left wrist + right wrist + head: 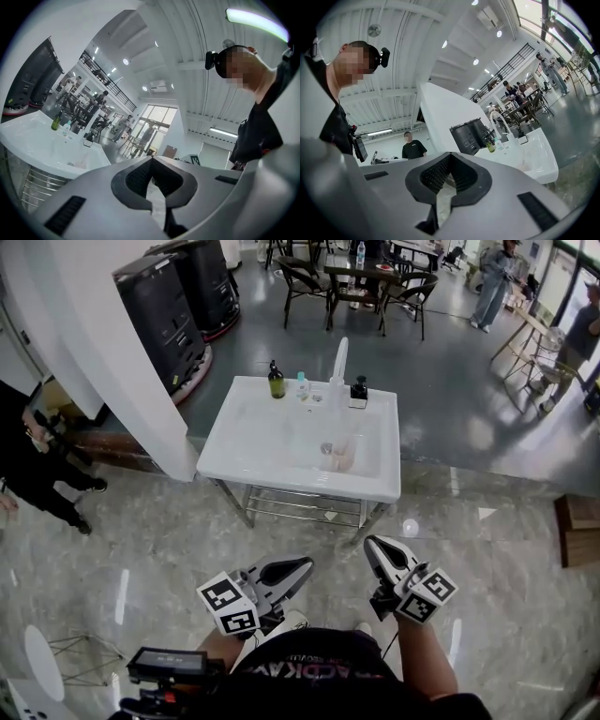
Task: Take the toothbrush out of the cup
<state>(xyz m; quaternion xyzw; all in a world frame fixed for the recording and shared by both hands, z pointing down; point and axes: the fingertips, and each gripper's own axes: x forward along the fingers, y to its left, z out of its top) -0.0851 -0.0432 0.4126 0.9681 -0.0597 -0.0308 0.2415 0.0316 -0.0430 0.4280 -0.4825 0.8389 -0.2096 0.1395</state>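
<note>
Standing well apart from the sink (253,427), left tool (302,565) and right tool (372,544) were closed, empty; unopened, they could topple the cup (338,457).

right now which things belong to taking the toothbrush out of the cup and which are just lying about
For the job: translucent pinkish cup in the white sink (toothbrush too small to make out); left gripper and right gripper, both shut, empty.
Lying about: dark green pump bottle, small clear bottle, small black container, white tap, black cabinets, dark chairs.
</note>
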